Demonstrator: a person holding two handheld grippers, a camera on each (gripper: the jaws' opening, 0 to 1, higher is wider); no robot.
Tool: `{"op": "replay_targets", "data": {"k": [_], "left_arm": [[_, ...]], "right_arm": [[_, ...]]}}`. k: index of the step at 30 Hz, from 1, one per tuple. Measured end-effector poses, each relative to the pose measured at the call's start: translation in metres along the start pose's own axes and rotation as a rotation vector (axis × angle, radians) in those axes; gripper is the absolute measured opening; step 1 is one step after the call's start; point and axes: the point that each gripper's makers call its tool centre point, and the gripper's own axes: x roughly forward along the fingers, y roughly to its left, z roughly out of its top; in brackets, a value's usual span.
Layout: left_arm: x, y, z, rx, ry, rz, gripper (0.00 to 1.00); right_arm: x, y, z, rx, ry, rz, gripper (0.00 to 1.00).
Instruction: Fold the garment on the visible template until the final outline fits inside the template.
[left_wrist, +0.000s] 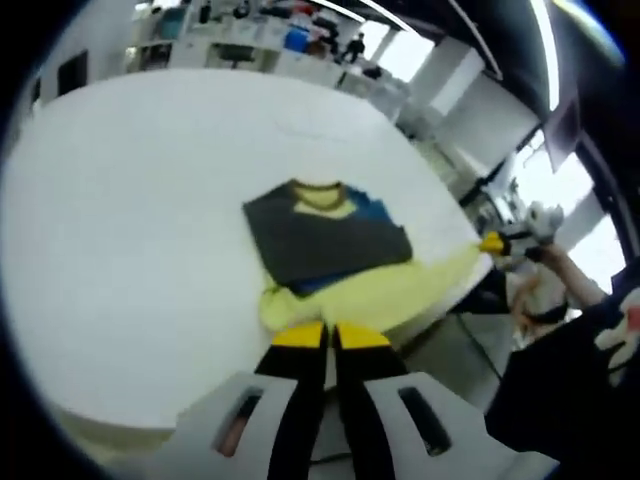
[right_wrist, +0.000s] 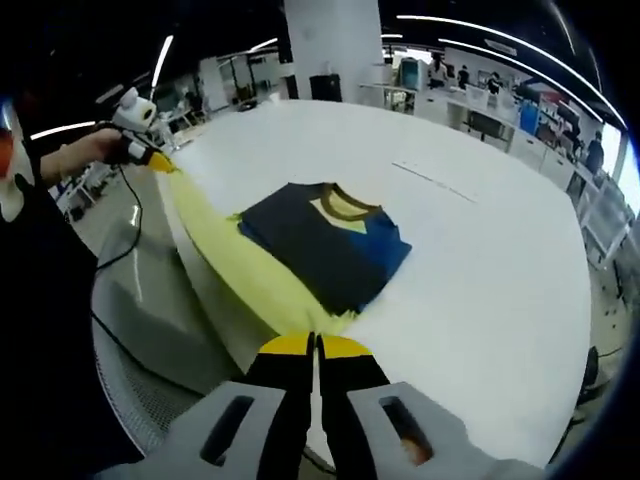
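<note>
Both my grippers, left (left_wrist: 330, 335) and right (right_wrist: 315, 345), clench the shirt's (right_wrist: 325, 245) yellow hem, stretched off the table (right_wrist: 480, 260) edge (no template outline visible). Uneven pulling could drag the folded part crooked.

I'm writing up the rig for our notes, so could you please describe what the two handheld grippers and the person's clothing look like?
Each gripper, left gripper and right gripper, has two black jaws capped with yellow tips, rising from a light grey body with two dark slots. Seen from the right gripper view, a dark cable hangs from the left one. The person wears a dark sleeve.
</note>
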Motion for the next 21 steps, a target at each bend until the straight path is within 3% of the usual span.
{"op": "replay_targets", "data": {"k": [5, 21], "left_arm": [[0.007, 0.006, 0.019, 0.005, -0.021, 0.003, 0.0], [0.029, 0.027, 0.055, 0.015, -0.028, 0.007, 0.0]], "right_arm": [[0.01, -0.019, 0.017, -0.017, -0.016, -0.021, 0.01], [0.029, -0.053, 0.047, -0.022, -0.044, -0.042, 0.01]]}}
